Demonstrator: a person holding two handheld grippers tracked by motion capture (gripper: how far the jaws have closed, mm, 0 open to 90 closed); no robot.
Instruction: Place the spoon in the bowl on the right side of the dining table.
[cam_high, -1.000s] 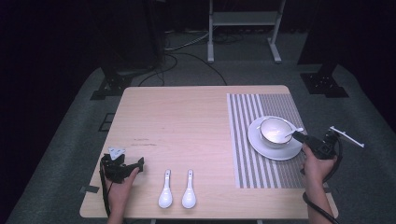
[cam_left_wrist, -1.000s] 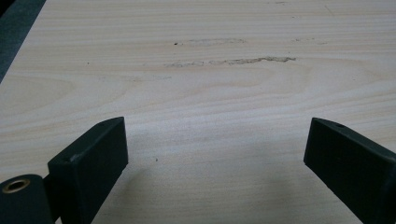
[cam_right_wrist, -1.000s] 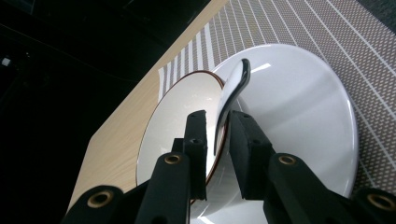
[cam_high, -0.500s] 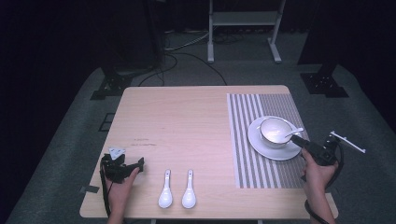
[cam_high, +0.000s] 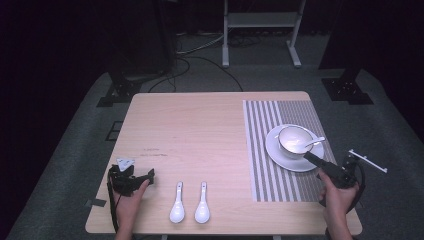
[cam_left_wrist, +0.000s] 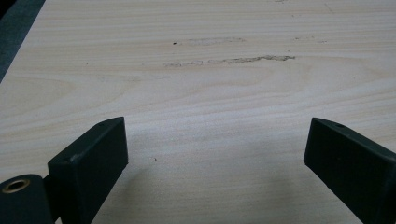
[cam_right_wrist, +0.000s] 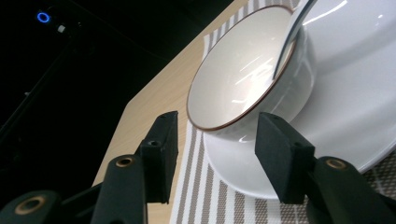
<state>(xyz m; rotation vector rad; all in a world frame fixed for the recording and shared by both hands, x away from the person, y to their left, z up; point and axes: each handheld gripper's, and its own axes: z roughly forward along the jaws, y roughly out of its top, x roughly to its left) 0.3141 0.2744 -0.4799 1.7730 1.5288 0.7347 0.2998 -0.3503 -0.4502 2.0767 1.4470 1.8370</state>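
A white bowl (cam_high: 292, 140) with a brown rim stands on a white saucer (cam_high: 280, 156) on the striped placemat (cam_high: 265, 170). A white spoon (cam_high: 315, 142) rests in the bowl, handle over the right rim. My right gripper (cam_high: 307, 156) sits just near-right of the saucer. In the right gripper view its jaws (cam_right_wrist: 217, 123) have just been opening and stand open with nothing between them, facing the bowl (cam_right_wrist: 233, 79) and spoon (cam_right_wrist: 292, 32). Low over the table's near left, my left gripper (cam_high: 150, 175) is open on bare wood (cam_left_wrist: 217, 123).
Two white soup spoons (cam_high: 176, 202) (cam_high: 202, 200) lie side by side near the front edge, right of the left gripper. The wooden table (cam_high: 200, 130) ends close behind both hands. Dark floor, cables and a metal stand (cam_high: 260, 30) lie beyond the far edge.
My right gripper has drawn back from the spoon's handle at the bowl toward the table's near right, its jaws wider apart. The left gripper has stayed put.
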